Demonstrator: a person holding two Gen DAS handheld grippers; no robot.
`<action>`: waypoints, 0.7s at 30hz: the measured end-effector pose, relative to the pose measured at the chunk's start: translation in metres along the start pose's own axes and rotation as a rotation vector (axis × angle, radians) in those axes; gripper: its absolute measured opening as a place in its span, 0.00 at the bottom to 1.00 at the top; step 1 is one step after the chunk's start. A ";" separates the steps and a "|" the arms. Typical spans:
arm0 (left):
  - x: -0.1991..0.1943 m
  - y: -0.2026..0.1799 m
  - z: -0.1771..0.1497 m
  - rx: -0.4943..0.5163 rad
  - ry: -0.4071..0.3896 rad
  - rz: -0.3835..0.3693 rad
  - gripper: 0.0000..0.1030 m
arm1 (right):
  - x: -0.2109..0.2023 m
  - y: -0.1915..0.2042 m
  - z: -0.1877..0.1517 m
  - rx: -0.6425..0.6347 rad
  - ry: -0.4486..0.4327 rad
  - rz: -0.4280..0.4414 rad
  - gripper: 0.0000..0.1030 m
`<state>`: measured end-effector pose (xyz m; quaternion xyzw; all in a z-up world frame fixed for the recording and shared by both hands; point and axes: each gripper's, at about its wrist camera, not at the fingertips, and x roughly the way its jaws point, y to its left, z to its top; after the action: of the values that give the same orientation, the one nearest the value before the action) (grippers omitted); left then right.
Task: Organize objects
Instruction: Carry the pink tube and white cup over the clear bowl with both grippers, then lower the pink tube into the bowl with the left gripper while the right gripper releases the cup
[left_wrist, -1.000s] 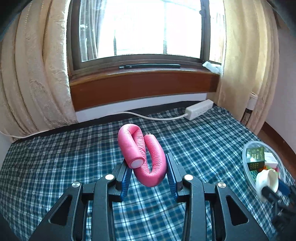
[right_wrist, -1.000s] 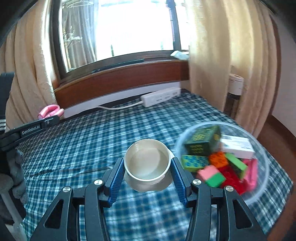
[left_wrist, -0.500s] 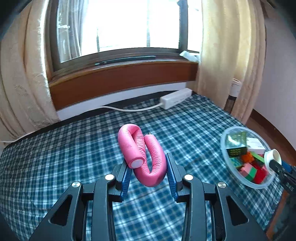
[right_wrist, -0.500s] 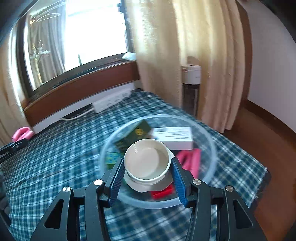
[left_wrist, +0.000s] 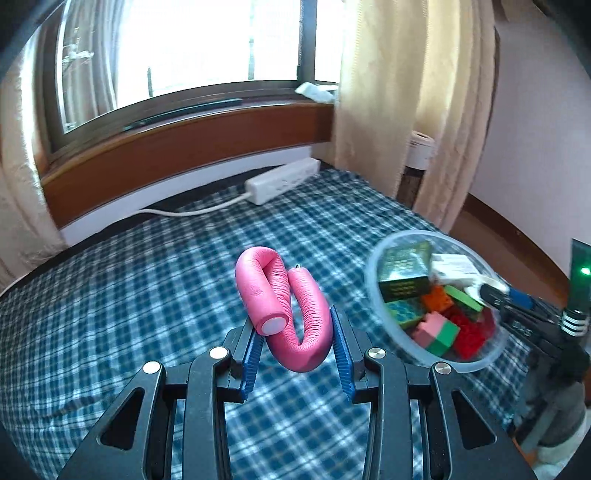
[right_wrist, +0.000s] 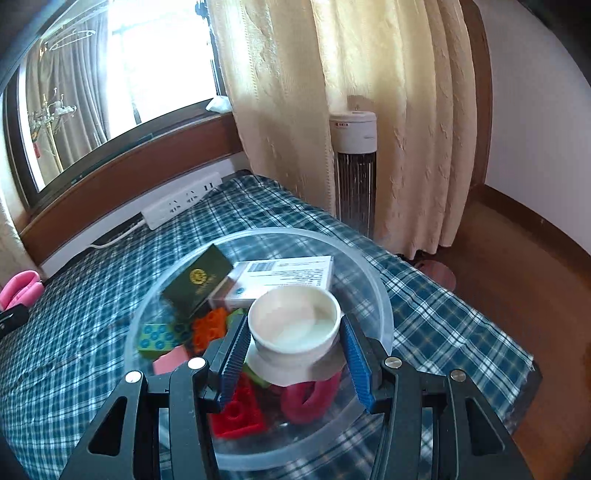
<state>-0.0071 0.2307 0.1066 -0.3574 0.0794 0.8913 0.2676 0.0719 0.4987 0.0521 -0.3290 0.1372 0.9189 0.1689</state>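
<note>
Cup (right_wrist: 293, 328), white, looks rigid & light, clamped by its sides in right claw (right_wrist: 293, 360) over clear bowl (right_wrist: 384, 314) w/ blocks. Left claw (left_wrist: 295, 356) grips soft pink roll (left_wrist: 284, 310) above the checked cloth; likely squashy, hold mid-bend.

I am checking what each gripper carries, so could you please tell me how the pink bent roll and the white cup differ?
The pink bent roll is a soft-looking tube folded into a loop; the white cup is a round, open-topped vessel. The roll hangs over bare checked cloth, beside the clear bowl; the cup hangs directly over it. Shared: each is clamped between blue pads, the roll in the left gripper, the cup in the right gripper.
</note>
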 end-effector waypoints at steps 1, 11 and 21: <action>0.001 -0.004 0.000 0.006 0.003 -0.010 0.36 | 0.002 -0.001 0.000 -0.004 0.004 0.010 0.52; 0.019 -0.049 0.005 0.053 0.036 -0.122 0.36 | 0.002 -0.008 0.000 -0.026 -0.016 0.092 0.52; 0.042 -0.095 0.005 0.112 0.077 -0.255 0.36 | -0.031 -0.024 -0.010 0.018 -0.100 0.144 0.55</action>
<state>0.0149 0.3300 0.0868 -0.3832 0.0931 0.8297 0.3950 0.1097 0.5096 0.0614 -0.2707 0.1602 0.9427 0.1118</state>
